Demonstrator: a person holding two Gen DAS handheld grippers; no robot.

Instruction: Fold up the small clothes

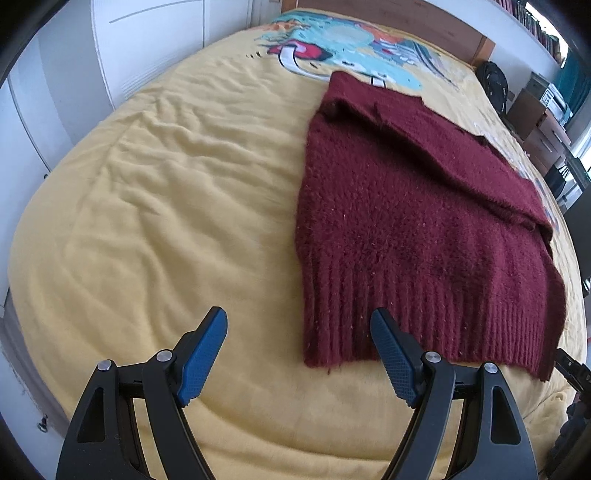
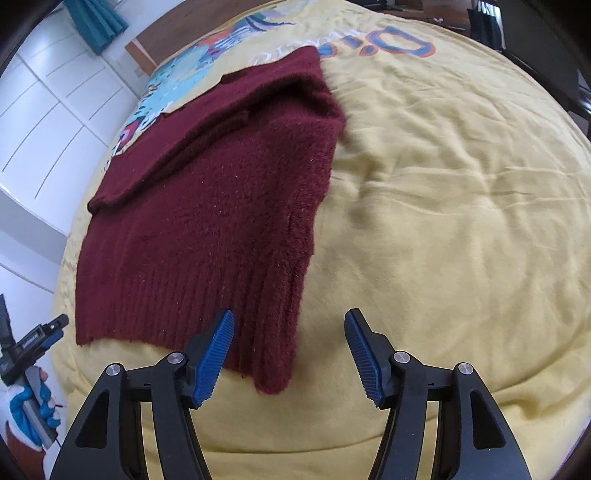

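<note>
In the left wrist view, a bed (image 1: pixel 155 206) covered by a wrinkled yellow blanket is seen, with a colourful print toward the wooden headboard (image 1: pixel 399 18). White cupboard doors (image 1: pixel 147 48) are seen left of the bed, and shelves and drawers (image 1: pixel 543 129), partly cut off by the picture's edge, right of it. A dark red knitted sweater (image 1: pixel 413 221) is laid flat on the bed's right half, its sleeves folded in and its ribbed hem nearest the camera. The left hand-held gripper (image 1: pixel 299 317) is held over the hem's left corner with its blue pads spread and nothing pinched; whether the right pad touches the knit cannot be told. In the right wrist view, the same bed (image 2: pixel 461 221) is shown, with large printed letters at its far end, partly covered by the sweater (image 2: pixel 221 192), which lies on the bed's left half. The right hand-held gripper (image 2: pixel 290 317) is held over the hem's right corner, jaws spread, nothing gripped. At the left edge, off the bed, a blue-gloved hand (image 2: pixel 33 410) is seen on the other gripper's handle, largely cut off. A teal curtain (image 2: pixel 96 22) hangs beyond the headboard.
</note>
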